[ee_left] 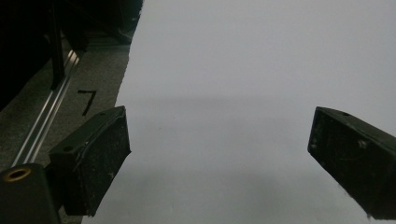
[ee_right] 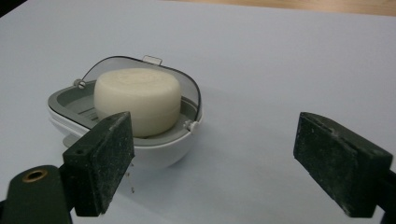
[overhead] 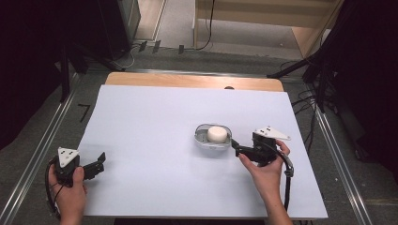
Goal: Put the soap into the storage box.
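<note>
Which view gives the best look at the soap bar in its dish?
The right gripper view: the soap bar sits close and sharp in the open dish. In the high view it is a small white disc.

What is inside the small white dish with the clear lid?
Inside the dish sits a round cream-white bar of soap on a grey inner tray. The clear lid stands open behind it. The tray surface under the soap is covered.
</note>
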Demonstrator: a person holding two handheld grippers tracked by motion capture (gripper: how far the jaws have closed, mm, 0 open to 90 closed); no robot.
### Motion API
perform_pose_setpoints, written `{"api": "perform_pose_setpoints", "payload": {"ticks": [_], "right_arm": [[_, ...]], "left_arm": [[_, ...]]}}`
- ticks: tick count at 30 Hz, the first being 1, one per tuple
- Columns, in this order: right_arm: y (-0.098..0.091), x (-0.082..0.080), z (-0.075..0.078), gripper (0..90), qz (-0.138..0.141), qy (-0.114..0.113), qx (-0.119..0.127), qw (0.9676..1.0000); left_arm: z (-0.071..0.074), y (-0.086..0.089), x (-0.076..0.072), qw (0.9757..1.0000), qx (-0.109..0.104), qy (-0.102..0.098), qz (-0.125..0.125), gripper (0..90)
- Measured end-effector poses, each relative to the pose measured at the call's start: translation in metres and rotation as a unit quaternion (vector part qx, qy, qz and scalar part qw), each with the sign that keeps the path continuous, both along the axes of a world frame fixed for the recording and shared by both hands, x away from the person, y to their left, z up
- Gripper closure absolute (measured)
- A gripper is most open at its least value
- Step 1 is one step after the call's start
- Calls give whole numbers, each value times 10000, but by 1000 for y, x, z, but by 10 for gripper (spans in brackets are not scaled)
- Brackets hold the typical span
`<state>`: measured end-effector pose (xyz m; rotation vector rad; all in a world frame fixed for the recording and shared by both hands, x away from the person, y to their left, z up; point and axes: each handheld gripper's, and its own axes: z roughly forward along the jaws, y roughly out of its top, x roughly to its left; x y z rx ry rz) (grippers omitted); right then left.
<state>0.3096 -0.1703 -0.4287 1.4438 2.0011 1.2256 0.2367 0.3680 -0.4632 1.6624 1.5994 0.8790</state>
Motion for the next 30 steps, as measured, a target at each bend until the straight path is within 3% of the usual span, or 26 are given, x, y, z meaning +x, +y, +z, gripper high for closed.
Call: {"api": "perform_pose_setpoints", "payload": {"ticks": [16, 30], "right_arm": [[-44, -14, -15, 69, -182, 46, 83, 9998], [-68, -24, -32, 64, -337, 108, 46, 9994]], "left_arm": [[0, 0, 0, 10000, 21, 2, -14, 61], [0, -1, 0, 10000, 30, -17, -19, 61]]}}
